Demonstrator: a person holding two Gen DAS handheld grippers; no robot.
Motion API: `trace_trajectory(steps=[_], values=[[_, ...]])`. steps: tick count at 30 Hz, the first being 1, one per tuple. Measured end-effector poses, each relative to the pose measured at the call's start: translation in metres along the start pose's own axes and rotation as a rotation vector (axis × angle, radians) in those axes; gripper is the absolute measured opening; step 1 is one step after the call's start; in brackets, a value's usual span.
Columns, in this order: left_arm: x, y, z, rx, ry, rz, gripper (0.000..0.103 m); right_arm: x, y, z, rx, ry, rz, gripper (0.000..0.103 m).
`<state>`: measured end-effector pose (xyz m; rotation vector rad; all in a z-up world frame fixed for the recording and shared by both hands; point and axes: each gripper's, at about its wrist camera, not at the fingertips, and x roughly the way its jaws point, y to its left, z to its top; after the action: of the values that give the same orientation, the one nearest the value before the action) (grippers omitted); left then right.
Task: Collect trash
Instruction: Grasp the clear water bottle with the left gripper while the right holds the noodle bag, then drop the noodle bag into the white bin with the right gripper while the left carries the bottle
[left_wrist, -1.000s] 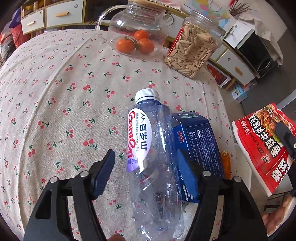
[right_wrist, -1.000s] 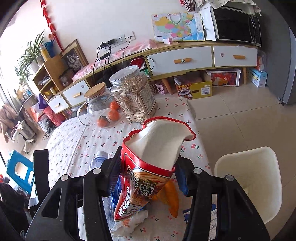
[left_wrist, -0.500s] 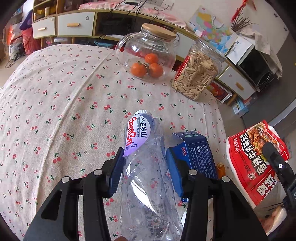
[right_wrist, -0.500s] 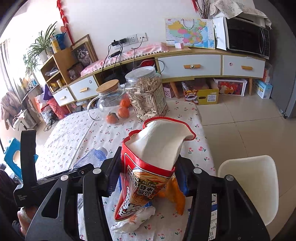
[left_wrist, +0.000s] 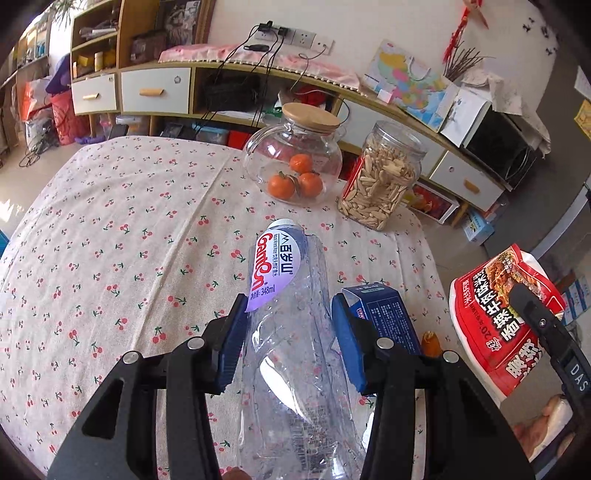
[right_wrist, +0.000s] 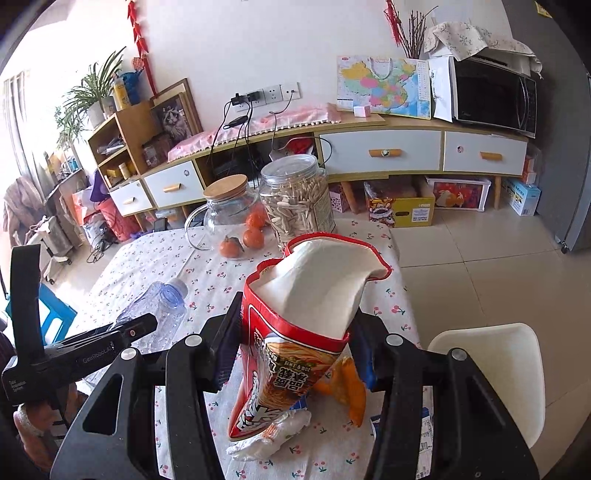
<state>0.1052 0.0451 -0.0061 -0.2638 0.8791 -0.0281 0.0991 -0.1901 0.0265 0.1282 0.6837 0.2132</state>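
Observation:
My left gripper (left_wrist: 290, 332) is shut on a crumpled clear plastic bottle (left_wrist: 291, 325) with a white and purple label and holds it above the cherry-print tablecloth (left_wrist: 122, 240). My right gripper (right_wrist: 295, 347) is shut on an open red and white snack bag (right_wrist: 295, 332), held upright; that bag also shows in the left wrist view (left_wrist: 506, 314). A blue carton (left_wrist: 384, 314) lies on the table right of the bottle. An orange peel (right_wrist: 347, 387) and a crumpled white wrapper (right_wrist: 273, 435) lie under the bag.
A glass jug with oranges (left_wrist: 295, 162) and a jar of seeds (left_wrist: 384, 181) stand at the table's far side. A white chair (right_wrist: 495, 369) stands right of the table. Cabinets and a microwave (right_wrist: 491, 96) line the wall.
My left gripper has closed on the bottle and lifted it off the table, tilting up so more of the room shows. My right gripper holds the bag as before.

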Motion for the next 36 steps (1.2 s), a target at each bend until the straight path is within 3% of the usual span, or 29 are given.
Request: trace_trajectory(steps=[6, 15, 24, 31, 36], values=[[-0.02, -0.027, -0.004, 0.073, -0.068, 0.013, 0.046, -0.027, -0.024, -0.002, -0.013, -0.043, -0.066, 0.049], [-0.019, -0.086, -0.016, 0.139, -0.061, -0.043, 0.046, -0.06, -0.091, -0.015, 0.02, -0.064, -0.233, 0.049], [-0.015, -0.165, -0.031, 0.235, -0.047, -0.107, 0.046, -0.061, -0.175, -0.031, 0.135, 0.008, -0.416, 0.049], [-0.004, -0.22, -0.045, 0.31, -0.02, -0.149, 0.046, -0.056, -0.219, -0.042, 0.247, 0.09, -0.432, 0.05], [0.007, -0.257, -0.051, 0.339, 0.011, -0.186, 0.046, -0.067, -0.239, -0.046, 0.32, 0.073, -0.488, 0.068]])
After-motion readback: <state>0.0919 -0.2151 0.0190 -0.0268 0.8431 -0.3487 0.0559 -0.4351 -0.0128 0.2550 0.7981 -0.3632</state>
